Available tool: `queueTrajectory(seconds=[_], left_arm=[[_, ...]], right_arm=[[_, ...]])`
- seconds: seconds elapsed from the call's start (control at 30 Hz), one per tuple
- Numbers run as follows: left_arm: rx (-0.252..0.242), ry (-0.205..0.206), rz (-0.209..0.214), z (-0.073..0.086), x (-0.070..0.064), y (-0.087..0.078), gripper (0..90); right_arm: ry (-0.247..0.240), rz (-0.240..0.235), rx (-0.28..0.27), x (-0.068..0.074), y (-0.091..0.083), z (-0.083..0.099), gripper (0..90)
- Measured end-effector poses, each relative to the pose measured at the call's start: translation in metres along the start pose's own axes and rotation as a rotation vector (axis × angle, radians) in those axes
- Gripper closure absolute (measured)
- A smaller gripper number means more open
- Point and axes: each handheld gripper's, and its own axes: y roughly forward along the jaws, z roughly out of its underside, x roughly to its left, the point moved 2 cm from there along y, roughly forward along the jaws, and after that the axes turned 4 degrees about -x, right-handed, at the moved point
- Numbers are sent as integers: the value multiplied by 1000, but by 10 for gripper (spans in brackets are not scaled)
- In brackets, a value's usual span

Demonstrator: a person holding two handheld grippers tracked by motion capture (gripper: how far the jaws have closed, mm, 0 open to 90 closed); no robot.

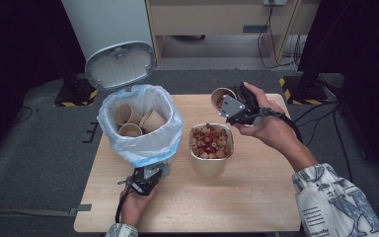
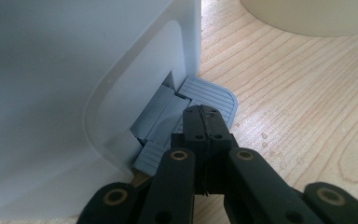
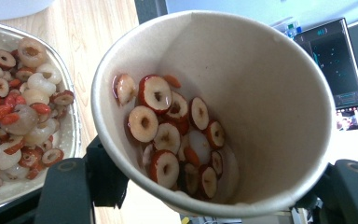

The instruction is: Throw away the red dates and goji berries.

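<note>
A white pedal bin point(image 1: 143, 143) lined with a pale blue bag stands at the table's left, its lid point(image 1: 120, 64) raised; three empty paper cups point(image 1: 139, 120) lie inside. My left gripper point(image 1: 150, 175) point(image 2: 207, 122) is shut, its tips resting on the bin's grey foot pedal point(image 2: 214, 95). My right gripper point(image 1: 231, 107) point(image 3: 209, 186) is shut on a paper cup point(image 1: 221, 98) point(image 3: 261, 93), tilted in the air just beyond the foil tray point(image 1: 210, 165). Sliced red dates point(image 3: 175, 135) lie in that cup. The tray point(image 3: 71, 135) holds mixed dried fruit point(image 1: 210, 141).
The wooden table point(image 1: 256, 197) sits on grey floor. A white cabinet point(image 1: 106, 24) stands behind the bin, and cables point(image 1: 276, 39) trail at the back right. A pale round container point(image 2: 307, 18) shows beyond the pedal. Small drops point(image 2: 265, 137) dot the wood there.
</note>
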Motion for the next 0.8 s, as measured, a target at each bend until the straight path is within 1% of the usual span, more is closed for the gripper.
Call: queueTrajectory(seconds=[0.03,0.07,0.23,0.3,0.37,0.47,0.53,0.67,0.8], left_arm=[[1,4,-1,0,0,0,899],[2,4,0,0,0,0,899],[0,-2,-1,0,0,0,899],[0,-2,1,0,0,0,898],[0,-1,1,0,0,0,899],[0,-1,0,0,0,0,899],[0,0,0,0,0,0,899],[1,0,1,0,0,0,899],[3,3,1,0,0,0,899]], right_arm=[[-20,6,-1,-2,-1,-2,310],[-29,6,0,-2,-2,-3,310],[-46,15,1,-4,-4,-5,310],[-69,16,7,-4,-4,-6,310],[-66,14,7,-4,-4,-6,310],[-75,22,13,-4,-5,-6,310],[-99,30,24,-4,-5,-6,309],[-127,33,29,-4,-5,-8,309],[-125,41,28,-5,-6,-9,308]])
